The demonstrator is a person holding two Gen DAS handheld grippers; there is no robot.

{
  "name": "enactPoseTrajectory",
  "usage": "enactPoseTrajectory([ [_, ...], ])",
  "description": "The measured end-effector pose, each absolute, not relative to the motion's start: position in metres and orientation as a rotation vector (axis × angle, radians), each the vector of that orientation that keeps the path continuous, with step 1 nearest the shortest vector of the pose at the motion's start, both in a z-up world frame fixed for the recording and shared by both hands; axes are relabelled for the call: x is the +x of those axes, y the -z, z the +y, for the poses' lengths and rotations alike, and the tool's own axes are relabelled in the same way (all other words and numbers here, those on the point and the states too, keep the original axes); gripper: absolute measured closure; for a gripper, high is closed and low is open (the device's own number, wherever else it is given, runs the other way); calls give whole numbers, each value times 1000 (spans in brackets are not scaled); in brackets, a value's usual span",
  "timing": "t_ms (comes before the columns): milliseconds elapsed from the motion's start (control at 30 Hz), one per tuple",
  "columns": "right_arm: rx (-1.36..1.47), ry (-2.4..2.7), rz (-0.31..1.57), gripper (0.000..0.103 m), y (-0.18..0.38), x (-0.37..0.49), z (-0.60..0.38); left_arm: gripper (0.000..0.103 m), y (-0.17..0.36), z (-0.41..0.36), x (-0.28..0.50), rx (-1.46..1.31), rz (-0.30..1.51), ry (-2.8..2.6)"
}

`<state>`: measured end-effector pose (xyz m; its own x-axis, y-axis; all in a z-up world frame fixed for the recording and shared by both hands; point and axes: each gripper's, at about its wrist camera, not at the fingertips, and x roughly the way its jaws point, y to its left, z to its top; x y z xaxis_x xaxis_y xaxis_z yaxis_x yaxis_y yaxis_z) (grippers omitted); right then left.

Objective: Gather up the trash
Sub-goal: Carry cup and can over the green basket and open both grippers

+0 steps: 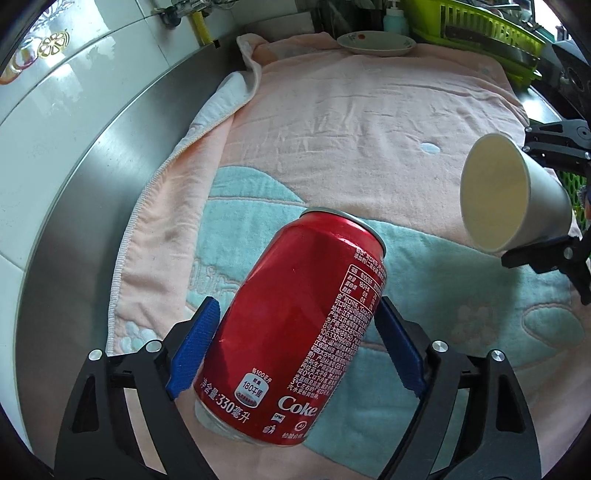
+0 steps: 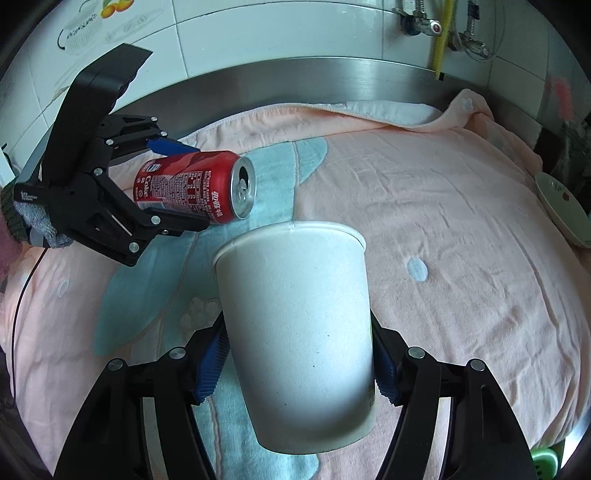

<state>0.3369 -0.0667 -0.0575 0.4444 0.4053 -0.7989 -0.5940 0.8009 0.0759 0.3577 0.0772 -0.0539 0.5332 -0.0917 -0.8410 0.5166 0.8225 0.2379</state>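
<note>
A pink and teal towel (image 1: pixel 369 122) is covering a steel counter (image 1: pixel 92 192) that is running along a white tiled wall (image 2: pixel 277 33), and both grippers are hovering above it, each reaching forward over the cloth. The left gripper (image 1: pixel 295 339) is squeezing a red Coke can (image 1: pixel 295 325) between its blue pads (image 1: pixel 195 339), with the can lying on its side and tilted, clear of the towel. The right gripper (image 2: pixel 299 362) is clamping a white paper cup (image 2: pixel 295 325) near its base, the cup also held sideways with its mouth pointing away from the fingers. The right wrist view is showing the left gripper (image 2: pixel 173 184) from outside, low at the left, and the can's opened top with its pull-tab hole (image 2: pixel 242 188), which the left wrist view is hiding. The left wrist view alone is showing the cup's pale inside (image 1: pixel 495 192), a green dish rack (image 1: pixel 480 33) at the far end, and a soap bottle (image 1: pixel 395 18). A small plate (image 1: pixel 376 42) is sitting on the towel's far edge, well apart from both grippers.
</note>
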Motion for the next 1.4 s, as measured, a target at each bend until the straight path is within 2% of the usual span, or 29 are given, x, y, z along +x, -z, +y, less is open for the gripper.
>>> enactPoseTrajectory([
  [167, -205, -607, 908, 38, 52, 328, -75, 22, 51, 69, 344, 510, 940, 344],
  [767, -172, -494, 856, 38, 37, 245, -136, 27, 37, 31, 275, 276, 944, 284],
  [1400, -120, -123, 897, 38, 60, 184, -309, 28, -2, -80, 199, 257, 838, 436],
])
